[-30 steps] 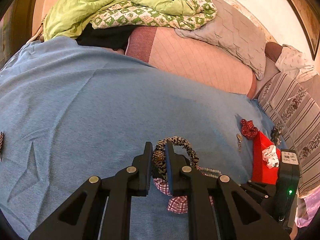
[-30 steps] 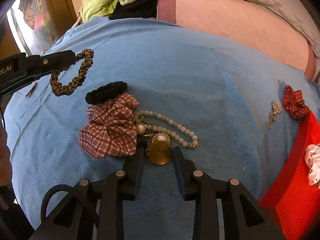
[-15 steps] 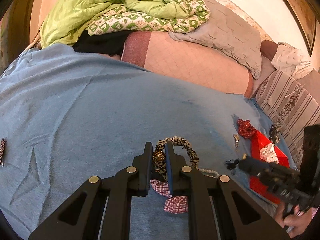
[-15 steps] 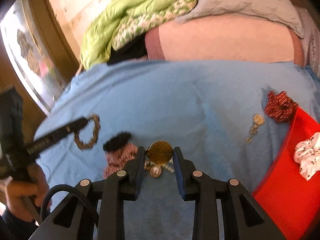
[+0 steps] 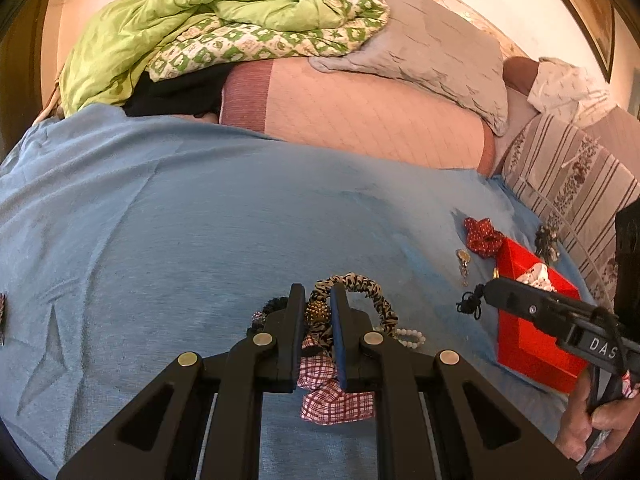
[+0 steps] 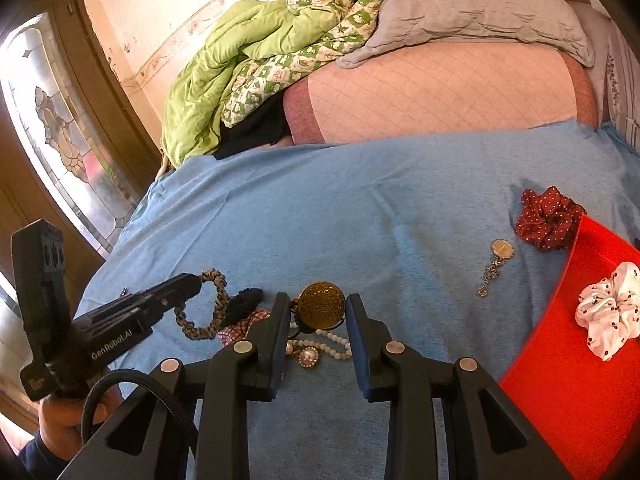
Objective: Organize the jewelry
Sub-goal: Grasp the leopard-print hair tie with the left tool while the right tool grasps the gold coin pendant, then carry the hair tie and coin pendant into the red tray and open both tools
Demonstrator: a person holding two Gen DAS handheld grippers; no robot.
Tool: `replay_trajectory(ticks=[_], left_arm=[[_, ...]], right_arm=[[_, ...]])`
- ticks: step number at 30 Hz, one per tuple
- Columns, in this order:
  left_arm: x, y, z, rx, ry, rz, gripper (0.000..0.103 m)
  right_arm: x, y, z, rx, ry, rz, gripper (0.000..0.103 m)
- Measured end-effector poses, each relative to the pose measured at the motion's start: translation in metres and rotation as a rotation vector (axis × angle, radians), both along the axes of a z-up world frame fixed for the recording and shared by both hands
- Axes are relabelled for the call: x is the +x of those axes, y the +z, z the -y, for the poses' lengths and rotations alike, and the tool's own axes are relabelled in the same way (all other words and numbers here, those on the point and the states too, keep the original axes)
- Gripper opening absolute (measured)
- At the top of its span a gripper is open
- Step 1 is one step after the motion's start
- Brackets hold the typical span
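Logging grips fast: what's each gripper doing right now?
Left gripper: shut on the leopard-print scrunchie.
Right gripper: shut on the round gold pendant.

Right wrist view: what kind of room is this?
Most likely a bedroom: the work surface is a bed under a blue sheet, with a grey pillow and a rumpled green quilt at its far end, beside a stained-glass window.

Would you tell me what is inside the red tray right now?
Inside the red tray lies one white scrunchie with dark spots, resting against its upper right side. The rest of the visible floor is bare red; the tray's right part runs out of frame, so anything there is unseen.
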State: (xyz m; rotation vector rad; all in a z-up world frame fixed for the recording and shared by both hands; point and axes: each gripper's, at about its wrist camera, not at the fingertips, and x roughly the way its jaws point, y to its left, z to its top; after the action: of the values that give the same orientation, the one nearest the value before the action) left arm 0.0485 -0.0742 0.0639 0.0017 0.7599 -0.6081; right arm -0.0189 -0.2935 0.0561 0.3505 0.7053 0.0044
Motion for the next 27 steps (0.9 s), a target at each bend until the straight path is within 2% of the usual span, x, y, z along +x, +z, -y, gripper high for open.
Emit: replay_trajectory(ticks=[15,27], left_arm=[[-0.017,-0.001,0.025,0.049,-0.040,0.038,0.012],[-0.042,0.010,0.054,0.041,-0.093,0.055,0.012]], right_arm=[[-0.007,0.004,0.011,0.003,-0.034,0.008,0.031],[-0.036,0.016,0.043,0.020,-0.103,0.033,0.031]])
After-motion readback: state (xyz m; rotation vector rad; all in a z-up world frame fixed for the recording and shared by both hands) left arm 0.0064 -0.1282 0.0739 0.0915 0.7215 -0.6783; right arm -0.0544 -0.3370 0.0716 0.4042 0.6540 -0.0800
